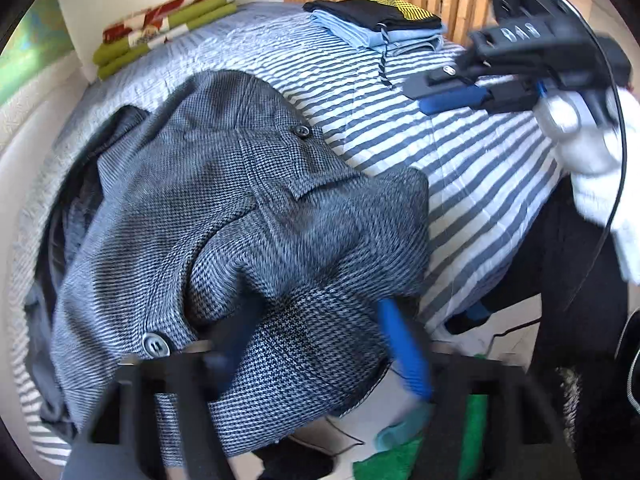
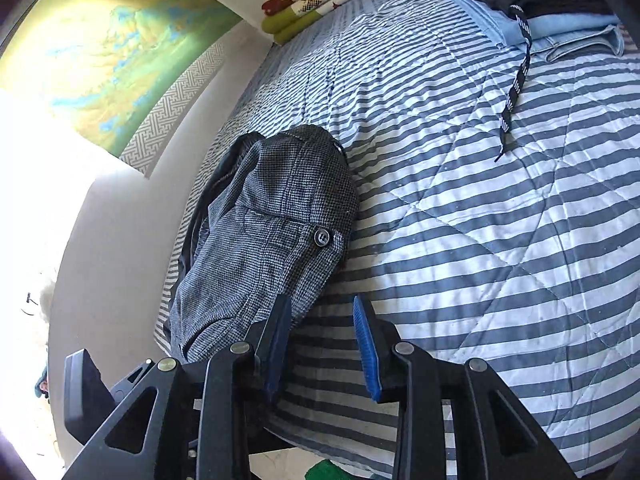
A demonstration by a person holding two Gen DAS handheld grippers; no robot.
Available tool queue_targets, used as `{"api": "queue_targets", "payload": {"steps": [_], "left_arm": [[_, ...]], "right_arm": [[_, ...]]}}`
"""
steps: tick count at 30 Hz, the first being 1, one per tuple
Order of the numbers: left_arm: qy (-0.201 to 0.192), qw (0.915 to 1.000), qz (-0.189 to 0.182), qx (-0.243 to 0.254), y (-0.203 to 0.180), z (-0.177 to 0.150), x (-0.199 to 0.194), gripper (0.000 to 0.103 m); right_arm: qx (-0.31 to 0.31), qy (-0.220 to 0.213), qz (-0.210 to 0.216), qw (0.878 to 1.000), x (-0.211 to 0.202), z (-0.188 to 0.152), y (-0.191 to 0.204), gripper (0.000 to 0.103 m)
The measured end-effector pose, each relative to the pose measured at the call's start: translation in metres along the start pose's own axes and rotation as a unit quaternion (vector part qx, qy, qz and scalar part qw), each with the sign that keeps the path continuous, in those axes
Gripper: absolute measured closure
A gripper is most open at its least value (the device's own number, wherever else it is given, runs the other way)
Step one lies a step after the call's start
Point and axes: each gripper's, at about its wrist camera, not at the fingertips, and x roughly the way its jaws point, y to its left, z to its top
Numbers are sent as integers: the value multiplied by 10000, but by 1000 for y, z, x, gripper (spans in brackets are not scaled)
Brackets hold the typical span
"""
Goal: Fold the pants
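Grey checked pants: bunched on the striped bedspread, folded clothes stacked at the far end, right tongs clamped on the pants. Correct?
Not quite. The right wrist view shows the right tongs open over the striped bedspread, with nothing between the pads. The grey checked pants lie bunched beside them; the folded clothes are stacked at the far end.

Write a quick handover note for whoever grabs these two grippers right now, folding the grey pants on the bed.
Left hand-held gripper: fingers either side of a bunch of the grey pants; grip unclear, view blurred.
Right hand-held gripper: open, empty, over the striped quilt beside the pants.
Pants: crumpled heap near the bed's edge, partly hanging over.
Done: folded clothes stack at far end.
Left: spread the pants flat, fold, stack.
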Motion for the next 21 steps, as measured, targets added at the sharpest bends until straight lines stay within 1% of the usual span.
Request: {"api": "queue_targets", "payload": {"steps": [1, 2, 3, 5, 7, 10, 11, 12, 14, 15, 16, 17, 18, 19, 20, 21], "left_arm": [[12, 9994, -131, -324, 19, 8, 4, 88], [-23, 9977, -296, -617, 32, 9, 0, 93], [-112, 9951, -396, -896, 50, 9, -8, 101], [-306, 9886, -396, -1420, 91, 5, -25, 102], [-495, 9785, -393, -1962, 132, -6, -43, 103], [-554, 9618, -414, -2650, 193, -22, -50, 103], [-525, 9590, -455, -2748, 203, -29, -48, 103], [-495, 9598, -488, -2720, 209, -32, -46, 103], [-397, 9692, -380, -2399, 202, -41, -47, 102], [-347, 9744, -301, -2201, 193, -43, -46, 97], [-297, 9793, -248, -1987, 179, -43, -44, 89], [-274, 9832, -204, -1795, 167, -43, -40, 85], [-268, 9864, -173, -1615, 156, -41, -38, 77], [-270, 9893, -91, -1428, 143, -41, -38, 75], [-279, 9919, -22, -1236, 135, -40, -37, 74], [-298, 9938, 37, -1074, 125, -41, -40, 70]], "right_arm": [[-11, -6, -34, 10000, -1, 1, -2, 74], [-33, -23, -87, 10000, -3, 3, -4, 74], [-67, -37, -141, 9999, -3, 3, -4, 74], [-136, -47, -182, 9997, -3, 4, -6, 74], [-189, -65, -229, 9995, -1, 6, -4, 74], [-300, 72, -331, 9990, 18, 14, -4, 74], [-347, 210, -403, 9984, 25, 15, -2, 74], [-394, 375, -432, 9976, 33, 15, 0, 74], [-524, 763, -434, 9948, 48, 7, 7, 74], [-561, 942, -385, 9932, 54, 1, 10, 74], [-562, 1080, -361, 9919, 57, -5, 12, 74], [-572, 1144, -435, 9908, 58, -13, 14, 74], [-654, 1213, -591, 9887, 60, -20, 16, 74], [-783, 1288, -688, 9862, 60, -27, 18, 74], [-863, 1367, -630, 9848, 61, -33, 21, 74], [-885, 1440, -450, 9846, 60, -38, 25, 74]]}}
